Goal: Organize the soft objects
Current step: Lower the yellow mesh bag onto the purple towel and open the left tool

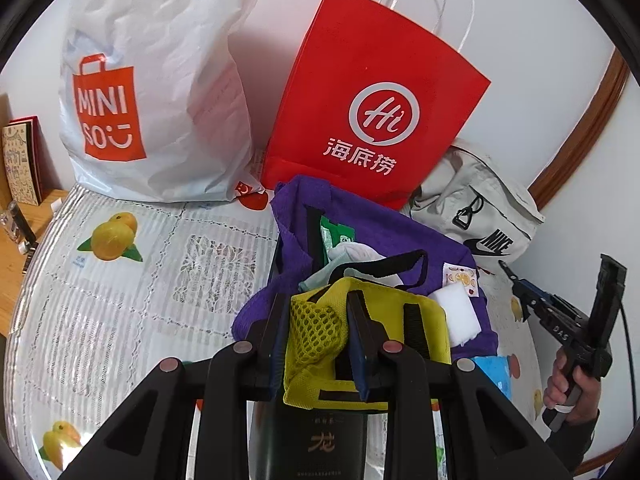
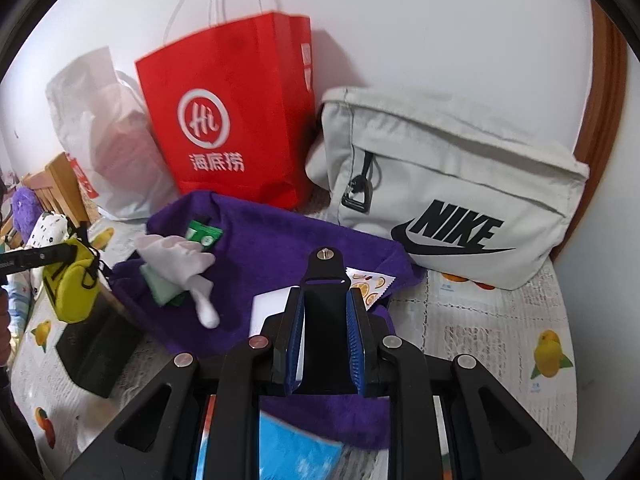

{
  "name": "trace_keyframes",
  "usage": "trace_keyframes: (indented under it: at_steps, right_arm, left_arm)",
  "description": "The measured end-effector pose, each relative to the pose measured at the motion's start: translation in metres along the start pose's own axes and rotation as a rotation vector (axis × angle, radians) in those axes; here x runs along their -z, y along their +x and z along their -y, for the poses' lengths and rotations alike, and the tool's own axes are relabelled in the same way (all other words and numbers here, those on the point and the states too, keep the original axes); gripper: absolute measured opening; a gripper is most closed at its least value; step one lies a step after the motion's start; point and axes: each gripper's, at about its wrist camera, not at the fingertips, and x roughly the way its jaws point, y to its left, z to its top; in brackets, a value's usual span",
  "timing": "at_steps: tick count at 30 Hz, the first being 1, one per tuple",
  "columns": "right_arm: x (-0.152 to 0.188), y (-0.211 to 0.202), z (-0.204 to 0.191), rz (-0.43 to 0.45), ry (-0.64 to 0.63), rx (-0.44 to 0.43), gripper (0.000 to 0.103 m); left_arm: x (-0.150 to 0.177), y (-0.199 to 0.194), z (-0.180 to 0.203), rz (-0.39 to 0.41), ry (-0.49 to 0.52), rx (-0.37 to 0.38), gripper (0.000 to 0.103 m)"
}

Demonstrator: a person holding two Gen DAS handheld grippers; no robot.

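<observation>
Yellow pouch (image 1: 360, 332) half-hidden in left claw (image 1: 318, 344)
</observation>
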Motion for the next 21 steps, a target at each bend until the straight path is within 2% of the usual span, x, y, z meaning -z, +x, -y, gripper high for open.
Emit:
trace_keyframes:
  at_steps: [13,18,21]
  right_arm:
    - [0.009,0.054,0.012,-0.125,-0.009,-0.009,0.022]
    - [0.013,0.062,0.014,-0.154,-0.001,-0.023,0.022]
    - [0.014,0.063,0.017,-0.162,0.015,-0.038,0.023]
  left_arm:
    - [-0.016,0.030,0.011,-0.025,0.010,0.009,0.026]
    - [-0.028,0.044,0.019,-0.028,0.012,0.032,0.026]
    - [-0.041,0.057,0.028,-0.028,0.026,0.016,0.026]
